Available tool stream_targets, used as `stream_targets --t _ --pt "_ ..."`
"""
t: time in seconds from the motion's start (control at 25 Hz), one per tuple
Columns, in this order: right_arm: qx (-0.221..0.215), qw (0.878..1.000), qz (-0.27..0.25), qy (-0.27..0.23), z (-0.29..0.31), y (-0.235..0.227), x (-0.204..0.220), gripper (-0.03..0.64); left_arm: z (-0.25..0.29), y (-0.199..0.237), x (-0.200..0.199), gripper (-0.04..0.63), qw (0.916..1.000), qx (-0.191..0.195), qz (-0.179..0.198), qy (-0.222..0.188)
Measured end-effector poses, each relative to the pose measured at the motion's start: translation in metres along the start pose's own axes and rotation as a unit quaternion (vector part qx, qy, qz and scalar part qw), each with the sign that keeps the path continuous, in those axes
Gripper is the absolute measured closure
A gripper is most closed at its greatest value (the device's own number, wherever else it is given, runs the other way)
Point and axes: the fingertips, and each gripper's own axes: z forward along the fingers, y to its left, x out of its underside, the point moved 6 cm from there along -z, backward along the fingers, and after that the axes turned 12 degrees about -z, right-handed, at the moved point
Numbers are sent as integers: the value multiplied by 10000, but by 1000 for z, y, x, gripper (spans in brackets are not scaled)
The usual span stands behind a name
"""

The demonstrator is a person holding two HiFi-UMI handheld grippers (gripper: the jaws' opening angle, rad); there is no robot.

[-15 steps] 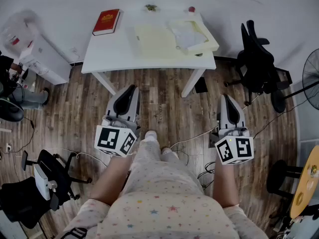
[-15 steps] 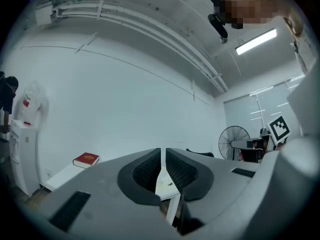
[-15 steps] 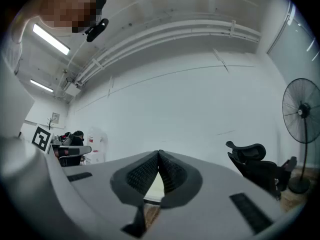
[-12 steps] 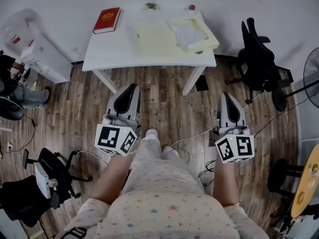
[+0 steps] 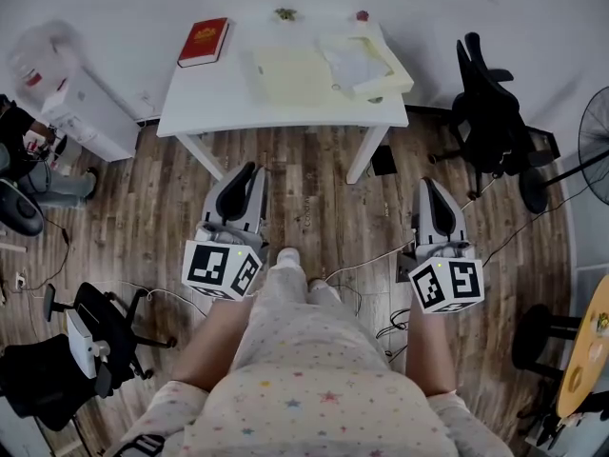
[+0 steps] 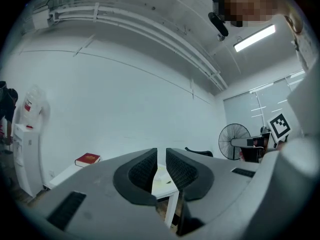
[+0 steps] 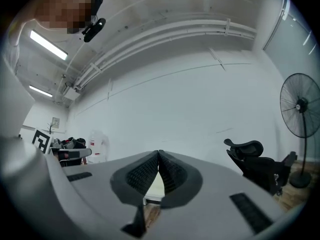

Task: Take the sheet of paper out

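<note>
We stand on a wood plank floor [image 5: 314, 193], which fills most of the head view. At its far side, against the pale wall, is a white table [image 5: 214, 98], well apart from us. To the right of the table stands a black office chair [image 5: 490, 112], and beyond that, at the right edge, a standing fan [image 5: 595, 150]. To the left of the table is a white cabinet [image 5: 86, 117].

We hold both tongs low over the floor, on either side of our legs, pointing toward the table. The left gripper [image 5: 249, 169] has its jaws a narrow slit apart with nothing between them; the table's edge shows through the gap. The right gripper [image 5: 425, 185] has its jaws pressed together at the tips, also holding nothing.

On the table's middle and right part lies a pale yellow folder [image 5: 290, 74], spread flat. On its right half rests the sheet of paper [image 5: 354, 60], whitish, in what looks like a clear sleeve, though we cannot tell for sure. A red book [image 5: 204, 41] sits on the table's far left corner, apart from the folder.
</note>
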Motion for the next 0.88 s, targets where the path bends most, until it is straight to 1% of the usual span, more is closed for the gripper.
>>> stream_targets --t 0.04,0.08,0.12,0.16,0.2,0.24,0.32,0.4,0.52,0.68,0.88 --pt "-4 10000 1 21 1 -1 0 608 1 -1 -1 553 10000 17 21 -20" --pt "-30 10000 25 52 4 -1 0 567 2 -2 -2 528 10000 43 41 -43" --pt "-67 9999 68 77 6 -1 1 493 3 -2 -4 457 9999 56 66 -59" --pt "-93 9999 114 84 9 -1 1 426 4 -1 -5 407 9999 42 90 -67" --pt "-99 9998 144 72 12 -1 2 383 4 0 -6 366 9999 4 104 -78" --pt "-88 9998 152 45 15 -1 1 358 5 3 -7 347 9999 -46 101 -92" --pt "-61 9999 132 -39 22 0 1 319 8 11 -10 337 9998 -134 71 -138" --pt "-73 9999 114 -102 31 1 0 297 12 20 -13 337 9996 -184 62 -222" --pt "-88 9999 81 -61 48 1 1 291 27 32 -15 337 9996 -172 25 -240" --pt "-31 9999 32 104 81 -5 3 290 62 54 -14 337 9999 -64 -57 -120" --pt "43 10000 5 88 137 -15 -2 290 115 85 -20 337 9999 82 -94 -53"
